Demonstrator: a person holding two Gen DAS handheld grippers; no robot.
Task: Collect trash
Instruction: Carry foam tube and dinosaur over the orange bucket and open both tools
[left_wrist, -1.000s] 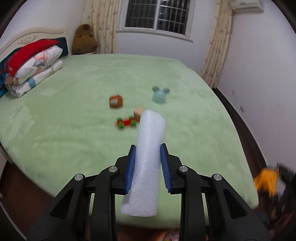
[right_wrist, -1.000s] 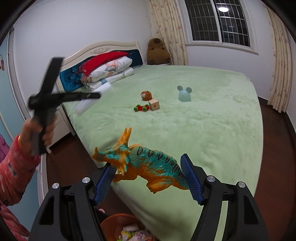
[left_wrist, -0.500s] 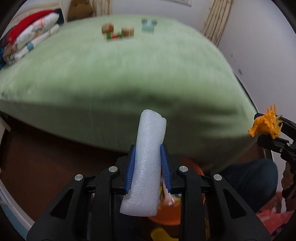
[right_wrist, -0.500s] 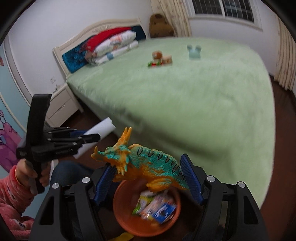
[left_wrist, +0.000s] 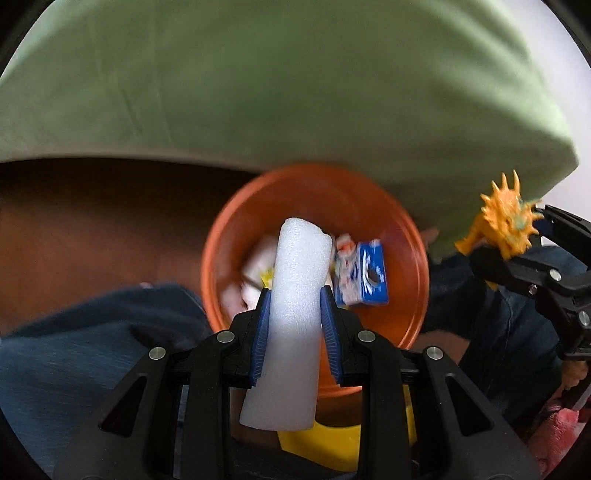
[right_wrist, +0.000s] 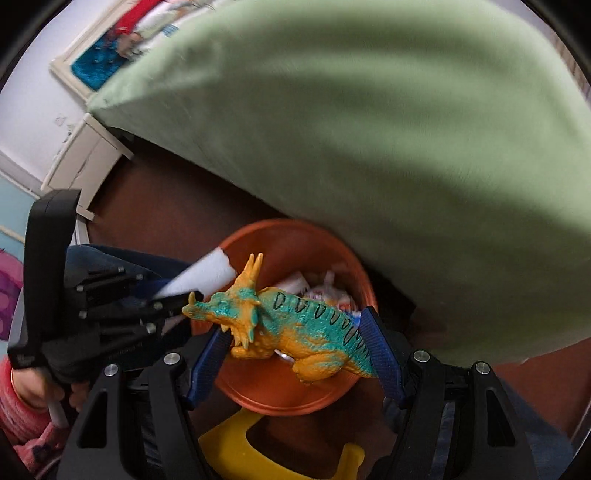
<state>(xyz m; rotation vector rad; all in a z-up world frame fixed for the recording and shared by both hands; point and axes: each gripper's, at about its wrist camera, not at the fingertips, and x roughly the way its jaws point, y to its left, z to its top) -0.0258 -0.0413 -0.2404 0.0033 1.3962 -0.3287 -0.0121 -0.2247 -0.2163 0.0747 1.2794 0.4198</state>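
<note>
My left gripper is shut on a white foam roll and holds it over the orange bin, which has wrappers and a blue packet inside. My right gripper is shut on an orange and teal toy dinosaur above the same orange bin. The left gripper with the foam roll shows at the left of the right wrist view. The dinosaur shows at the right of the left wrist view.
The green bed overhangs just behind the bin. A yellow object lies on the brown floor in front of the bin. The person's jeans are on the left. A white nightstand stands far left.
Both grippers have tilted down from facing the bed to facing the orange bin and moved closer over it. Each still holds its object.
</note>
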